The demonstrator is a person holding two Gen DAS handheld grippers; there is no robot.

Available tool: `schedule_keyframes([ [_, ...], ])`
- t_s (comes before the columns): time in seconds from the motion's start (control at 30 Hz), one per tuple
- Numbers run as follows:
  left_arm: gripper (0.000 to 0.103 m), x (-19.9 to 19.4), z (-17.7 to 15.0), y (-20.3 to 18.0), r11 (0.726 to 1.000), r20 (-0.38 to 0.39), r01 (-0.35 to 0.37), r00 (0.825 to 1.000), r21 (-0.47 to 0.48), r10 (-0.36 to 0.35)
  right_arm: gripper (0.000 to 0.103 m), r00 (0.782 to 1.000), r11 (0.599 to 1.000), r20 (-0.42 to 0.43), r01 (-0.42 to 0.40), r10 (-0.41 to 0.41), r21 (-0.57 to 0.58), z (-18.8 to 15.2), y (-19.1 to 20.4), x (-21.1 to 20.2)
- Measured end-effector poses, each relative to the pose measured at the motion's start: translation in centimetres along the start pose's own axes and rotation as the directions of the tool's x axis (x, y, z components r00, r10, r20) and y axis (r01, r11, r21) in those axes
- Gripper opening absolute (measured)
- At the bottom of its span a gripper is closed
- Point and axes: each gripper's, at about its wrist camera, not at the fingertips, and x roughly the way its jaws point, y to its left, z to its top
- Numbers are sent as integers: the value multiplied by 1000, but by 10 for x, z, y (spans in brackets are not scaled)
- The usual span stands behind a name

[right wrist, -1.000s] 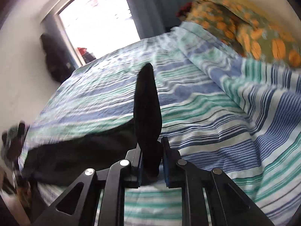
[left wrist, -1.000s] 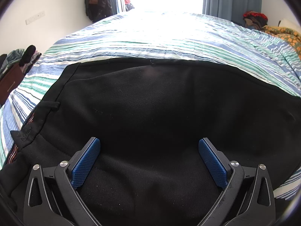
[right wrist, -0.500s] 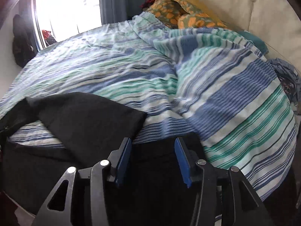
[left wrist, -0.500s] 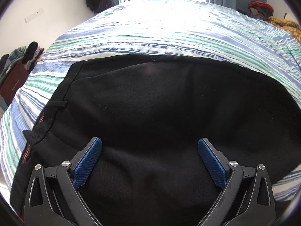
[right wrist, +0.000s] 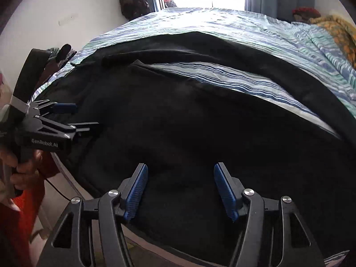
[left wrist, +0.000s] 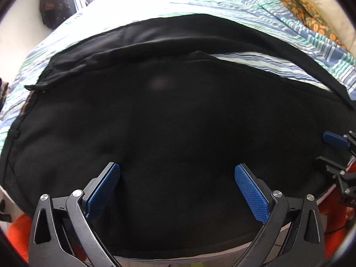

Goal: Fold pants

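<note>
Black pants (left wrist: pixel 178 120) lie spread on the striped bed cover (left wrist: pixel 255 15), far leg splayed off so a wedge of cover shows between. Our left gripper (left wrist: pixel 176 189) is wide open, empty; right gripper (right wrist: pixel 180 189) is opening, nothing clamped. Risk: folding now bakes in that misaligned leg; slack cloth may bunch.

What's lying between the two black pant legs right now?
A wedge of the striped bedsheet shows between the near leg and the far leg of the black pants; nothing else lies there. Clearest in the right wrist view.
</note>
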Motion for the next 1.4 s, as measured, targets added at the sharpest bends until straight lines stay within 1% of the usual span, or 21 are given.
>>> schedule_keyframes([
  [0.1, 103, -5, 4, 39, 991, -19, -78, 997, -106, 76, 63, 999, 995, 6, 38, -38, 89, -9, -19, -12],
  [0.2, 103, -4, 1, 89, 944, -79, -202, 979, -260, 188, 63, 995, 969, 14, 91, -97, 229, -22, -51, -28],
  [0.3, 102, -10, -4, 123, 916, -55, -179, 984, -360, 170, 63, 987, 897, 35, 127, -156, 422, -43, -97, -47],
  [0.37, 102, -15, -5, 122, 915, -32, -188, 981, -357, 189, 63, 984, 839, 57, 113, -168, 532, -55, -123, -58],
  [0.47, 102, -16, -2, 119, 923, -12, -198, 979, -330, 206, 63, 977, 802, 60, 131, -204, 582, -61, -151, -73],
  [0.53, 102, -15, -1, 124, 918, -21, -208, 977, -339, 213, 63, 964, 729, 52, 160, -260, 666, -71, -179, -84],
  [0.67, 102, -26, 8, 137, 902, 9, -158, 984, -401, 177, 58, 942, 521, 46, 143, -332, 841, -105, -234, -109],
  [0.7, 102, -27, 12, 140, 901, 30, -147, 984, -407, 174, 58, 932, 497, 40, 155, -359, 854, -105, -236, -116],
  [0.73, 102, -27, 16, 141, 902, 50, -139, 983, -409, 174, 60, 927, 495, 40, 162, -373, 854, -100, -233, -122],
  [0.77, 102, -27, 20, 139, 905, 69, -131, 982, -405, 174, 62, 933, 517, 72, 130, -353, 846, -92, -227, -124],
  [0.83, 102, -14, 30, 135, 913, 74, -132, 982, -386, 173, 64, 959, 567, 175, -17, -224, 823, -73, -215, -115],
  [0.9, 102, 12, 35, 129, 922, 23, -147, 986, -358, 166, 68, 965, 572, 253, -173, -63, 802, -52, -203, -91],
  [0.93, 103, 24, 34, 127, 924, -15, -179, 983, -339, 185, 68, 961, 552, 277, -234, 6, 801, -43, -200, -76],
  [1.0, 103, 30, 32, 118, 931, 8, -231, 970, -284, 243, 68, 954, 485, 291, -286, 67, 826, -31, -204, -49],
  [1.1, 103, 25, 28, 118, 940, 16, -214, 974, -265, 226, 68, 944, 377, 326, -286, -47, 881, -33, -237, -34],
  [1.23, 103, 21, 24, 119, 949, 41, -198, 976, -246, 215, 60, 923, 195, 338, -302, -184, 933, -63, -274, -39],
  [1.27, 103, 21, 23, 118, 948, 34, -209, 974, -241, 223, 57, 923, 184, 332, -298, -195, 937, -64, -279, -41],
  [1.3, 103, 21, 23, 117, 946, 38, -214, 972, -243, 230, 55, 925, 197, 322, -284, -202, 939, -67, -285, -47],
  [1.33, 103, 21, 23, 116, 945, 38, -220, 971, -243, 236, 45, 930, 225, 299, -251, -213, 941, -62, -287, -48],
  [1.37, 103, 22, 24, 114, 943, 29, -226, 970, -244, 240, 26, 935, 261, 271, -209, -228, 942, -57, -288, -51],
  [1.4, 103, 19, 23, 113, 942, 11, -228, 971, -247, 238, 16, 939, 300, 243, -166, -244, 940, -51, -288, -54],
])
